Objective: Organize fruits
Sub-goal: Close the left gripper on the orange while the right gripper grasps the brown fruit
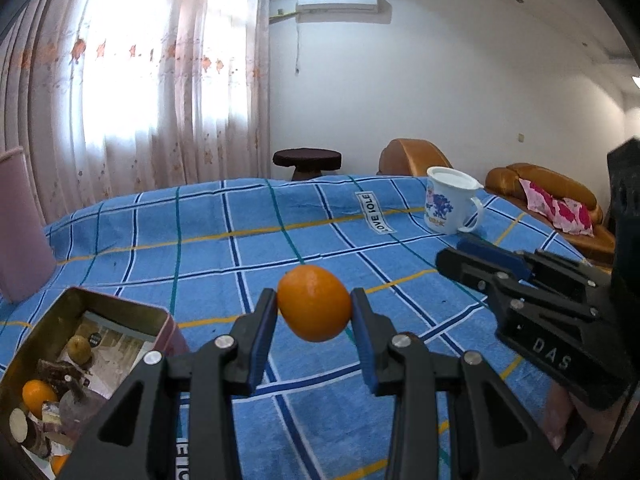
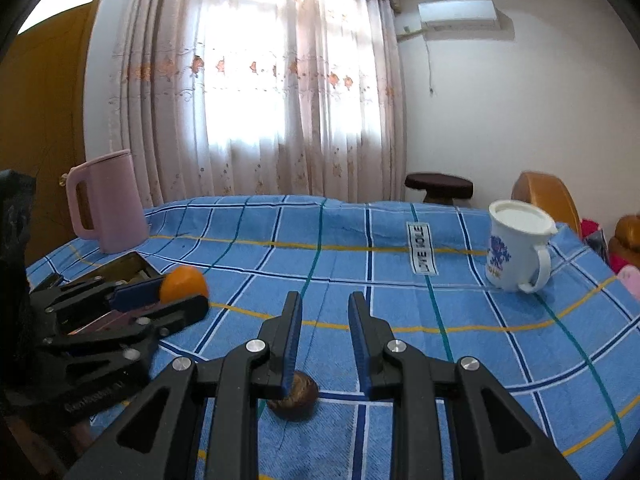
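My left gripper (image 1: 314, 304) is shut on an orange (image 1: 314, 303) and holds it above the blue checked tablecloth (image 1: 240, 248). It shows at the left of the right wrist view (image 2: 188, 292) with the orange (image 2: 184, 283) between its pads. A metal tin (image 1: 120, 308) sits low left of it, holding a pear (image 1: 79, 347), another orange (image 1: 38, 397) and other items. My right gripper (image 2: 325, 300) is open and empty above the cloth. A small brown round fruit (image 2: 298, 396) lies on the cloth below its left finger.
A white printed mug (image 2: 516, 252) stands at the far right of the table. A pink jug (image 2: 108, 204) stands at the back left behind the tin (image 2: 120, 268). A dark stool (image 2: 438, 186) and brown sofa (image 1: 540, 188) lie beyond the table edge.
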The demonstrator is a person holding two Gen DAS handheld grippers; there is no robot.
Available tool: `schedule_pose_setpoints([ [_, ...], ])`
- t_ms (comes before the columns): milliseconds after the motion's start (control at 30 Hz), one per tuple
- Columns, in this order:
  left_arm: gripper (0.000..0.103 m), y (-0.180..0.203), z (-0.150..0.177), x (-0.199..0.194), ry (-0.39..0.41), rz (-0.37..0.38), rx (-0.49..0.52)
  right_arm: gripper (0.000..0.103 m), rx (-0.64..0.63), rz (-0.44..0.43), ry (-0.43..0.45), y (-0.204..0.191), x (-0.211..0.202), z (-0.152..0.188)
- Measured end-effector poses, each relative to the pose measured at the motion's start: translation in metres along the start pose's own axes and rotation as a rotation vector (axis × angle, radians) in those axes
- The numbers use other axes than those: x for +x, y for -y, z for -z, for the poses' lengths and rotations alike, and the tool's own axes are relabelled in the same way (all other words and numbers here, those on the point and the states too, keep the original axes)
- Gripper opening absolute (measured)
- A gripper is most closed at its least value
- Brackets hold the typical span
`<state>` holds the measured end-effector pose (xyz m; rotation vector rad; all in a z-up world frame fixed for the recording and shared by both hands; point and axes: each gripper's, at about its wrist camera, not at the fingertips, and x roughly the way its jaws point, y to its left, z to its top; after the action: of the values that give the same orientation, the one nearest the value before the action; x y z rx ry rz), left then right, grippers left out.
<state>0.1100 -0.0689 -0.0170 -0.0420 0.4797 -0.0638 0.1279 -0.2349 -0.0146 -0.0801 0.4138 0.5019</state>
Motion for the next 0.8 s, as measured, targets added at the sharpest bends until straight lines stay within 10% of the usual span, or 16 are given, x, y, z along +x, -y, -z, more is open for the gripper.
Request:
schedule_pose_setpoints([
  [233,0.039,-0.02,0.002,0.002,-0.029,0.008,-0.077,0.053,-0.039,-0.038,-0.166,-0.013,0.023,0.006],
  [533,0.039,-0.015,0.003,0.0,-0.026,0.01,-0.064,0.039,-0.054,-0.063,-0.42,-0.022,0.068,0.021],
  [800,0.039,-0.015,0.003,-0.006,-0.001,-0.002,-0.045,0.039,-0.083,-0.044,-0.275,-0.026,0.038,0.013],
])
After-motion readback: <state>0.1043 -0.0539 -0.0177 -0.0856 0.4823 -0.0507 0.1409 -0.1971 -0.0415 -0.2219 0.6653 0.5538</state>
